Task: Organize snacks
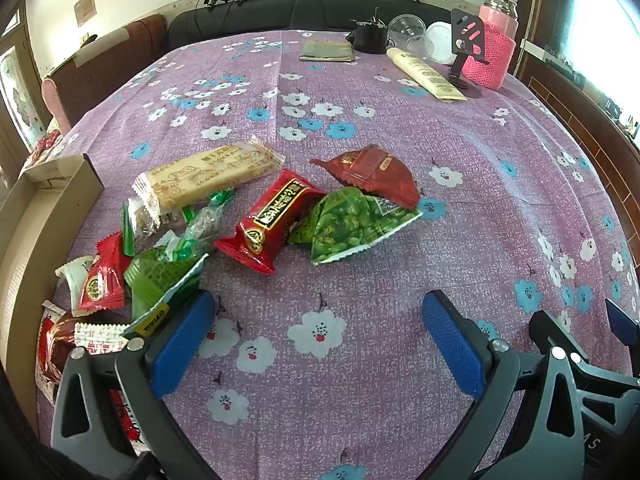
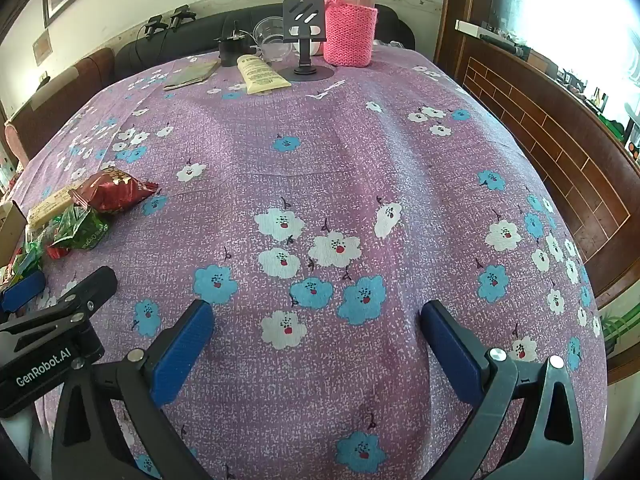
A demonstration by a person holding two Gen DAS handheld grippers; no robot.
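Snack packets [image 1: 276, 216] are heaped on the floral table [image 1: 400, 152], at 11 o'clock from the left gripper [image 1: 316, 344], whose jaws are spread. The right gripper [image 2: 316, 344] is held with jaws spread over bare cloth.

Daylight scene, bright overall. Light came from a window [image 1: 608, 28] at the right, blown out to white in both views. Soft, faint shadows under the snack packets [image 1: 276, 220] on the tablecloth [image 2: 320, 160]. Glossy wrappers showed small glare spots. Strong fisheye bending, dark vignette at corners. Centre sharp; edges slightly soft. No motion blur seen.
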